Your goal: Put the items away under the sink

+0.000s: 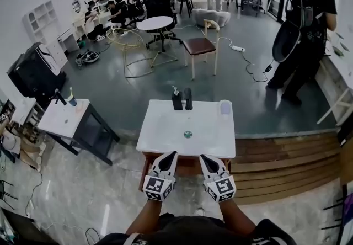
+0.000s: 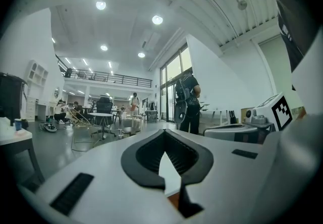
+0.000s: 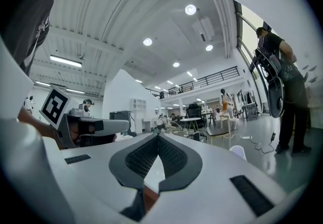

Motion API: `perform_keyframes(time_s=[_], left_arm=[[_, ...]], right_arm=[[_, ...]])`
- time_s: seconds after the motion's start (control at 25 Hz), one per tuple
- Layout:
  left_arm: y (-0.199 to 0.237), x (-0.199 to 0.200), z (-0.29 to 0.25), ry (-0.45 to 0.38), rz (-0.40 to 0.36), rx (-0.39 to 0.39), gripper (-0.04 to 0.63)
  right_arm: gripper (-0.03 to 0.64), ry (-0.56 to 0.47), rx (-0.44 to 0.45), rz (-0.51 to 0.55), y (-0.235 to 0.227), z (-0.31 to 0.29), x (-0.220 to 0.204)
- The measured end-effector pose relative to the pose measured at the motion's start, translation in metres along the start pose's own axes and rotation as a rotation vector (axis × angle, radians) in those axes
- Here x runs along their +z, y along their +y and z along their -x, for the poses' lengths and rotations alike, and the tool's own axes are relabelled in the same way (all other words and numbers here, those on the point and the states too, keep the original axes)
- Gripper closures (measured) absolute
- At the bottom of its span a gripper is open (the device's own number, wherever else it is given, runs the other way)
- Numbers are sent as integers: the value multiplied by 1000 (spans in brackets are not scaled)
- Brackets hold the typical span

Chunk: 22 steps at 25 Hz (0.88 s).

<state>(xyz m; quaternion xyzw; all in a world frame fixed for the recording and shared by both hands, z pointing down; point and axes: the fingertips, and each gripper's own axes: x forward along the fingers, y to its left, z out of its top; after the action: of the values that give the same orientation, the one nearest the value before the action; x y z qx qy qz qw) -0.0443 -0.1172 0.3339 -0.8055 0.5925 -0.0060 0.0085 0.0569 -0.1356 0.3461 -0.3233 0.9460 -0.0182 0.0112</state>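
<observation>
A white sink top (image 1: 165, 136) with a small round drain (image 1: 188, 134) stands in front of me in the head view. At its far edge stand a dark pump bottle (image 1: 176, 99), a second dark bottle (image 1: 188, 98) and a pale translucent container (image 1: 224, 108). My left gripper (image 1: 172, 154) and right gripper (image 1: 203, 156) hover side by side at the near edge, both shut and empty. In the left gripper view the left gripper (image 2: 164, 134) has its jaws closed with nothing between them. The right gripper (image 3: 158, 137) looks the same in its own view.
A small white table (image 1: 66, 122) with a cup (image 1: 72, 100) stands at the left, a black case (image 1: 33, 75) behind it. Wooden steps (image 1: 287, 158) lie at the right. A person (image 1: 306, 28) stands at back right. A chair (image 1: 201, 46) and a round table (image 1: 154, 23) stand beyond.
</observation>
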Motion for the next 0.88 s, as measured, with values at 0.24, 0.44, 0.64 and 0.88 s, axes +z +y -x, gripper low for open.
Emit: perform_keyframes(time_s=[0.24, 0.44, 0.64, 0.88], left_arm=[[1, -7, -5, 26, 18, 12, 589], [16, -14, -25, 25, 31, 10, 589], [48, -9, -54, 0, 30, -3, 589], [94, -18, -94, 5, 41, -26, 589]], right_arm=[[594, 20, -6, -24, -10, -1, -5], [594, 46, -22, -16, -21, -19, -12], [594, 68, -47, -5, -37, -58, -15], [594, 69, -65, 16, -56, -116, -14]])
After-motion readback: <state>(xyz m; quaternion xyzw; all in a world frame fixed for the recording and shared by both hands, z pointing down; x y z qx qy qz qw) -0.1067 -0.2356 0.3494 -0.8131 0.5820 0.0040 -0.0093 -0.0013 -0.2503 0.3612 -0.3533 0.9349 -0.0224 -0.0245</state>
